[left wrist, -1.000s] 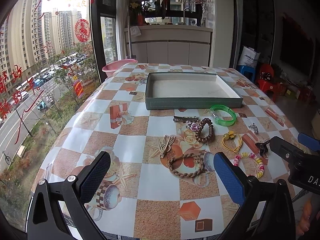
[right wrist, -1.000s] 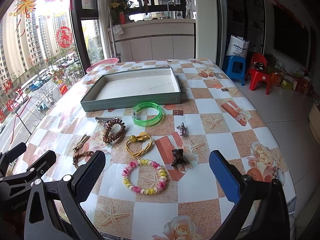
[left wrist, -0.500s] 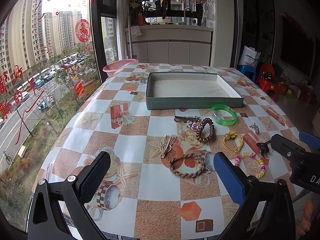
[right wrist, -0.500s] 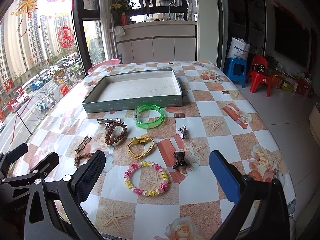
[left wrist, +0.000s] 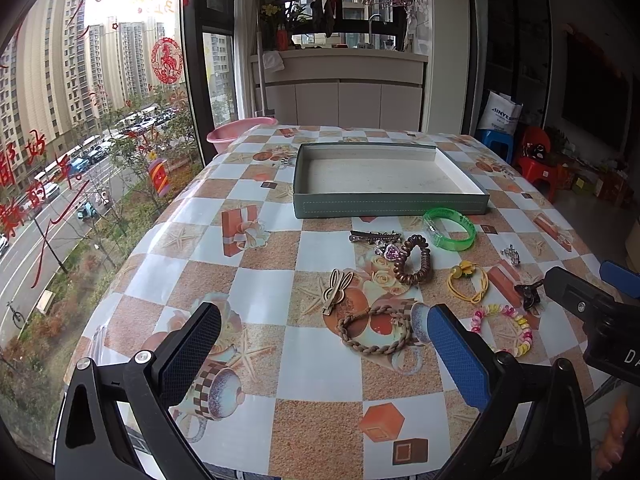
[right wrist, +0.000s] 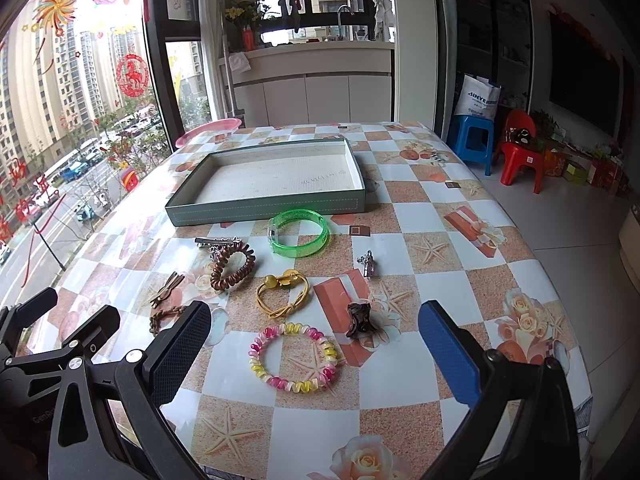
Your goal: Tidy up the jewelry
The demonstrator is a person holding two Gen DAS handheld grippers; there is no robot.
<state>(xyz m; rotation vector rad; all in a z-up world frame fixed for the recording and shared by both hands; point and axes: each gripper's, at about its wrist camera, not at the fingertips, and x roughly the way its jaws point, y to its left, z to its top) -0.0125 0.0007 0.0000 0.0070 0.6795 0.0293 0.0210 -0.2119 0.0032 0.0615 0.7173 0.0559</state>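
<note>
Right wrist view: the tray (right wrist: 264, 210) and green bangle (right wrist: 299, 233) sit slightly lower in frame than before; both the right gripper (right wrist: 314, 350) and left gripper (left wrist: 320, 350) stay spread, empty.

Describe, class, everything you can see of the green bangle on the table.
The green bangle is a translucent, bright green ring that looks like plastic, with a paler clear block set into its left side. It lies flat on the checked tablecloth, just in front of the grey-green tray, apart from it. It touches no other piece, and neither gripper is on it.

Right tool (right wrist: 314, 354) slightly nearer the tray (right wrist: 264, 210)
</note>
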